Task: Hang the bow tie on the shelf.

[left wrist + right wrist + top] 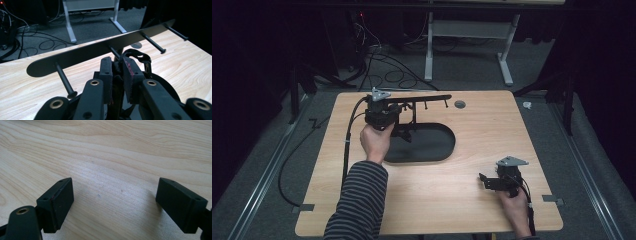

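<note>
1. Setting: a dark room with cables on the grey floor. A pale wooden tabletop [462, 185] carries a black peg rack [422, 99] on an oval base [432, 145], toward the far left corner.
2. Risk, as judged: the work in hand appears to be hanging a black loop [136, 53] on the rack. The loop is limp and only partly open, so it could catch the tip of the middle peg [113, 51] and fold instead of sliding over it. Pushing against a peg could tip or shift the rack on its base. A release made too soon would drop the loop onto the base.
3. Loop against fingers: the left gripper [117, 67] is clamped hard on the loop's lower part. Its pads [130, 75] pinch the material, and the free bight stands up above and just past the fingertips, close under the bar and near the middle peg. Whether it touches the peg cannot be told.
4. In the high view the left gripper [379, 112] sits at the rack's left end.
5. The right gripper [487, 181] rests near the tabletop's near right corner, well apart, with its jaws spread wide and nothing between them [115, 202].
</note>
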